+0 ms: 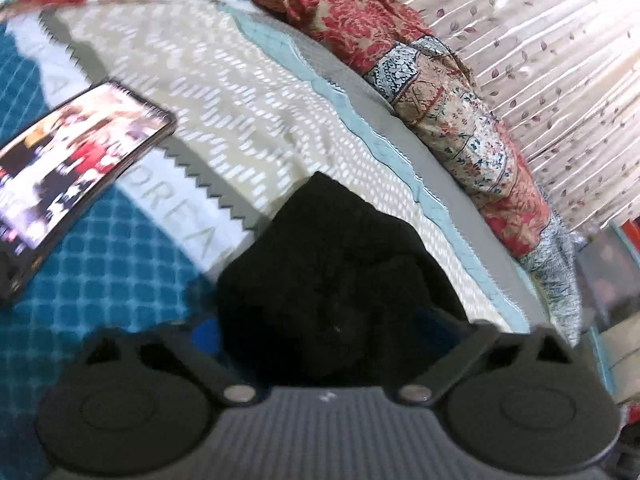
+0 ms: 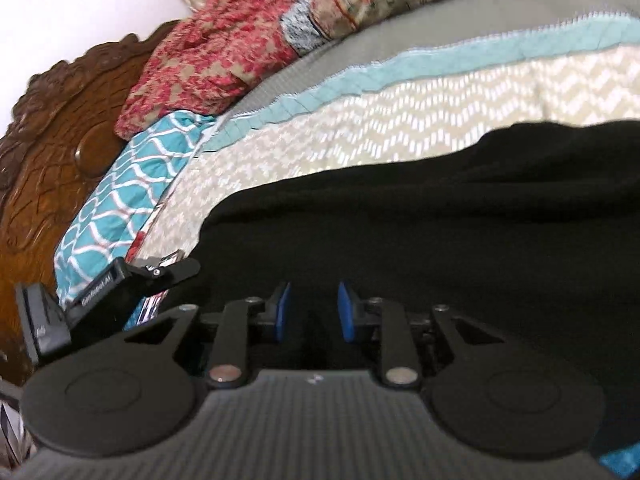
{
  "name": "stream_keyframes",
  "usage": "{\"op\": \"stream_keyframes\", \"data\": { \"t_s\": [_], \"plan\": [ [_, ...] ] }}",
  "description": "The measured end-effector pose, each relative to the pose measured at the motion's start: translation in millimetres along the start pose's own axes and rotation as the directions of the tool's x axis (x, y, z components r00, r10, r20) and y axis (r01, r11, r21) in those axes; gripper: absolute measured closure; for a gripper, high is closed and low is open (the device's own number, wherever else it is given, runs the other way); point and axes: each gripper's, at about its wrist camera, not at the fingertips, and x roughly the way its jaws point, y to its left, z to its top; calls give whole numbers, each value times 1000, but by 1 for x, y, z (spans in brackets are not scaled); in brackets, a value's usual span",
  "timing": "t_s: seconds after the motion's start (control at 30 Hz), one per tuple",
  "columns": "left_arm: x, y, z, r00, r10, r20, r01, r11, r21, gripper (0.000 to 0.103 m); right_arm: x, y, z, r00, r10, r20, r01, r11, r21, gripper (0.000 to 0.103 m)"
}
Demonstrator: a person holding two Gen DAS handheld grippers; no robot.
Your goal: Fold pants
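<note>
Two grippers: left gripper (image 1: 332,320) fingers buried in black pants (image 1: 332,280), grip unclear; right gripper (image 2: 311,312) parted.

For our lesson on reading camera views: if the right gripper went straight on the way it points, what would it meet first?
Most likely the black pants, lying right ahead of the open right gripper; depth is unclear.
</note>
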Motion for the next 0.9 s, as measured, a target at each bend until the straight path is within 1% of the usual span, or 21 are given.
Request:
{"op": "stream_keyframes", "data": {
  "t_s": [0.03,0.07,0.1,0.13,0.17,0.23,0.27,0.3,0.33,0.37,0.43,0.5,0.53,0.57,0.6,0.63,0.67,0.73,0.8,0.83,0.9],
  "plan": [
    [3,-5,0,1000,13,3,-13,1000,27,52,3,-1,0,1000,-4,-6,4,1000,15,74],
    [0,-4,-1,1000,-1,3,1,1000,31,56,9,-3,1,1000,-7,-16,8,999,35,74],
    [-2,-4,0,1000,-14,8,14,1000,15,63,16,-5,2,1000,-10,-28,12,998,59,74],
    [-5,-5,0,1000,-24,14,24,1000,7,68,21,-8,1,999,-12,-40,15,996,86,74],
    [-9,-8,0,999,-30,26,29,999,17,70,27,-14,1,999,-9,-54,16,993,120,76],
    [-18,-21,-3,998,-25,64,19,996,85,74,34,-27,-2,998,20,-60,-8,979,204,84],
    [-23,-32,-7,996,-23,90,11,990,141,74,35,-35,-3,998,32,-53,-18,967,254,93],
    [-27,-43,-11,994,-26,110,4,981,193,75,36,-41,-3,998,41,-55,-23,955,296,98],
    [-30,-56,-15,991,-33,129,-1,967,253,76,37,-47,-3,997,56,-58,-33,941,337,100],
    [-31,-70,-20,989,-43,143,-6,946,323,76,38,-53,-4,995,74,-63,-45,926,376,101],
    [-34,-98,-35,983,-87,160,3,886,464,76,33,-59,-4,992,109,-69,-69,902,427,101],
    [-34,-129,-56,979,-146,142,28,788,616,76,20,-60,-3,993,106,-50,-75,902,425,96],
    [-31,-143,-68,979,-155,134,23,733,680,76,10,-60,-3,995,94,-24,-75,907,415,96],
    [-28,-154,-79,980,-157,122,19,683,731,76,-3,-62,-3,997,81,12,-79,911,406,92],
    [-22,-166,-93,982,-159,101,22,627,779,75,-17,-66,-2,997,63,49,-77,912,403,91],
    [-14,-176,-106,985,-158,64,41,585,810,74,-30,-72,-2,996,48,80,-77,911,406,91],
    [-7,-182,-116,988,-152,29,62,561,826,73,-42,-78,-2,993,33,111,-76,907,414,90],
    [11,-194,-143,990,-130,-61,118,493,862,56,-62,-91,-4,988,-5,156,-65,897,438,85],
    [20,-200,-163,984,-113,-141,177,444,878,53,-77,-103,-8,983,-32,182,-56,886,459,72],
    [19,-202,-169,980,-107,-166,196,430,881,49,-83,-107,-11,981,-44,188,-50,882,469,69],
    [4,-201,-173,974,-145,-172,217,417,883,42,-89,-112,-15,980,-56,193,-44,877,479,60]
  ]
}}
